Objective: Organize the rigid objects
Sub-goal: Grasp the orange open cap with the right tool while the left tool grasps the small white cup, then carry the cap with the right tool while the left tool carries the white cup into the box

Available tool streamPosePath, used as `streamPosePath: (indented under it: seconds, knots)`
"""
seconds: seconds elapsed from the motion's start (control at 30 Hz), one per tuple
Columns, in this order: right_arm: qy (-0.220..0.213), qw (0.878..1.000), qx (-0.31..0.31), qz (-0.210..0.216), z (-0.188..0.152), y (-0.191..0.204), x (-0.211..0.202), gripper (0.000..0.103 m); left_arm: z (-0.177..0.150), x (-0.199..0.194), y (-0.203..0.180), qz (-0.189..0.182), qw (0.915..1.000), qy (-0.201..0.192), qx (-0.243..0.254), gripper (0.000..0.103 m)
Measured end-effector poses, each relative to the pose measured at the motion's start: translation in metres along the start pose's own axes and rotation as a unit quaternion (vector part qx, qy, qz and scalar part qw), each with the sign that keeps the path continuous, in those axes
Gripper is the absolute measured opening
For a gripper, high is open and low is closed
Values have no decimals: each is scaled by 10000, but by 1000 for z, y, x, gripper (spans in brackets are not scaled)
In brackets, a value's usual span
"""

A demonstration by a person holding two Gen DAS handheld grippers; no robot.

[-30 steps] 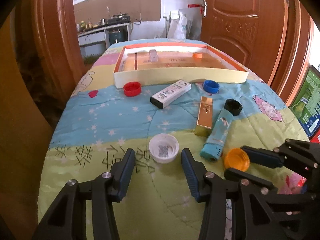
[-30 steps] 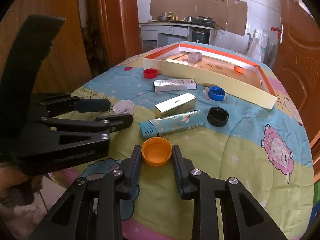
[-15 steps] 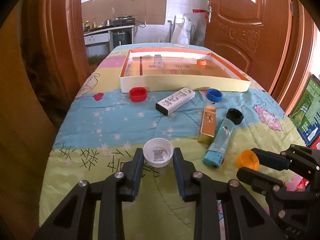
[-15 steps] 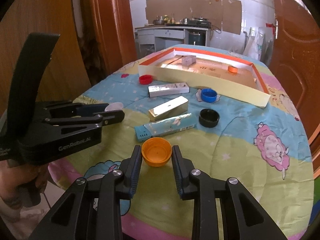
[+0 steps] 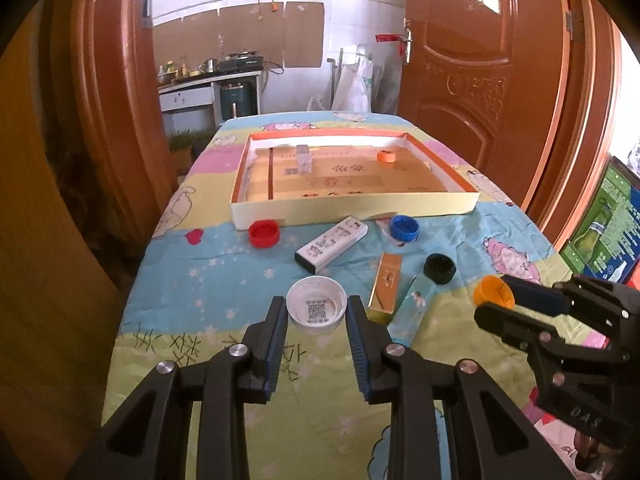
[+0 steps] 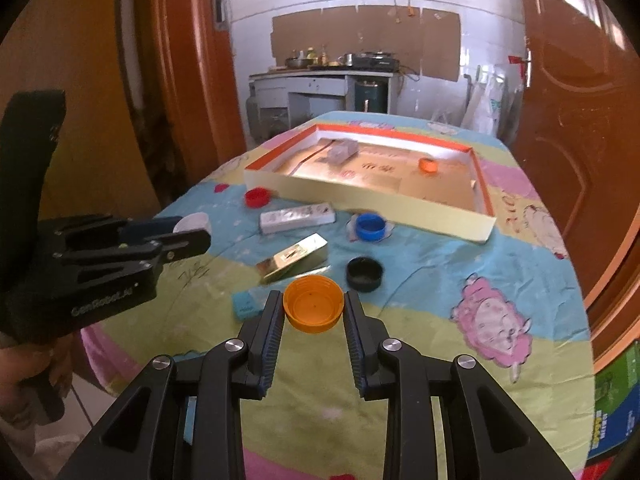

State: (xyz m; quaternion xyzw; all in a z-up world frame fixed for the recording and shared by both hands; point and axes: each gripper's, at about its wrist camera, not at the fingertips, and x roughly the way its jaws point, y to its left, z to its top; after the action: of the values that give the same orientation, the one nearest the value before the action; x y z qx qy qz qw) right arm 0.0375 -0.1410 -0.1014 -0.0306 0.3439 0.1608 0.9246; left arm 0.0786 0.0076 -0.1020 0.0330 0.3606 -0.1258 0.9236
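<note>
Both grippers had come up off the surface (image 5: 208,280) since the earlier frames! The left gripper (image 5: 317,316) had its fingers clamped on the white cap (image 5: 317,310), which a second ago sat free between spread fingers. The right gripper (image 6: 313,312) was still pinching the orange cap (image 6: 313,303), now raised above the teal box (image 6: 246,304) near the surface's near edge. The gold box (image 6: 294,258), black cap (image 6: 364,274), blue cap (image 6: 371,227) and white remote box (image 6: 298,218) lay mid-surface, leaving open lanes toward the tray (image 6: 360,196) at the far edge.
</note>
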Motion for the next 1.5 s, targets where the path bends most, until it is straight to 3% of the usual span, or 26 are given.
streamPosePath:
  seconds: [0.87, 1.5]
  knots:
    - [-300, 9984, 228, -422, 48, -36, -7, 31, 58, 3, -23, -36, 9990, -413, 157, 30]
    - [-283, 9951, 567, -763, 84, -57, 17, 31, 101, 26, -22, 246, 9984, -500, 63, 30]
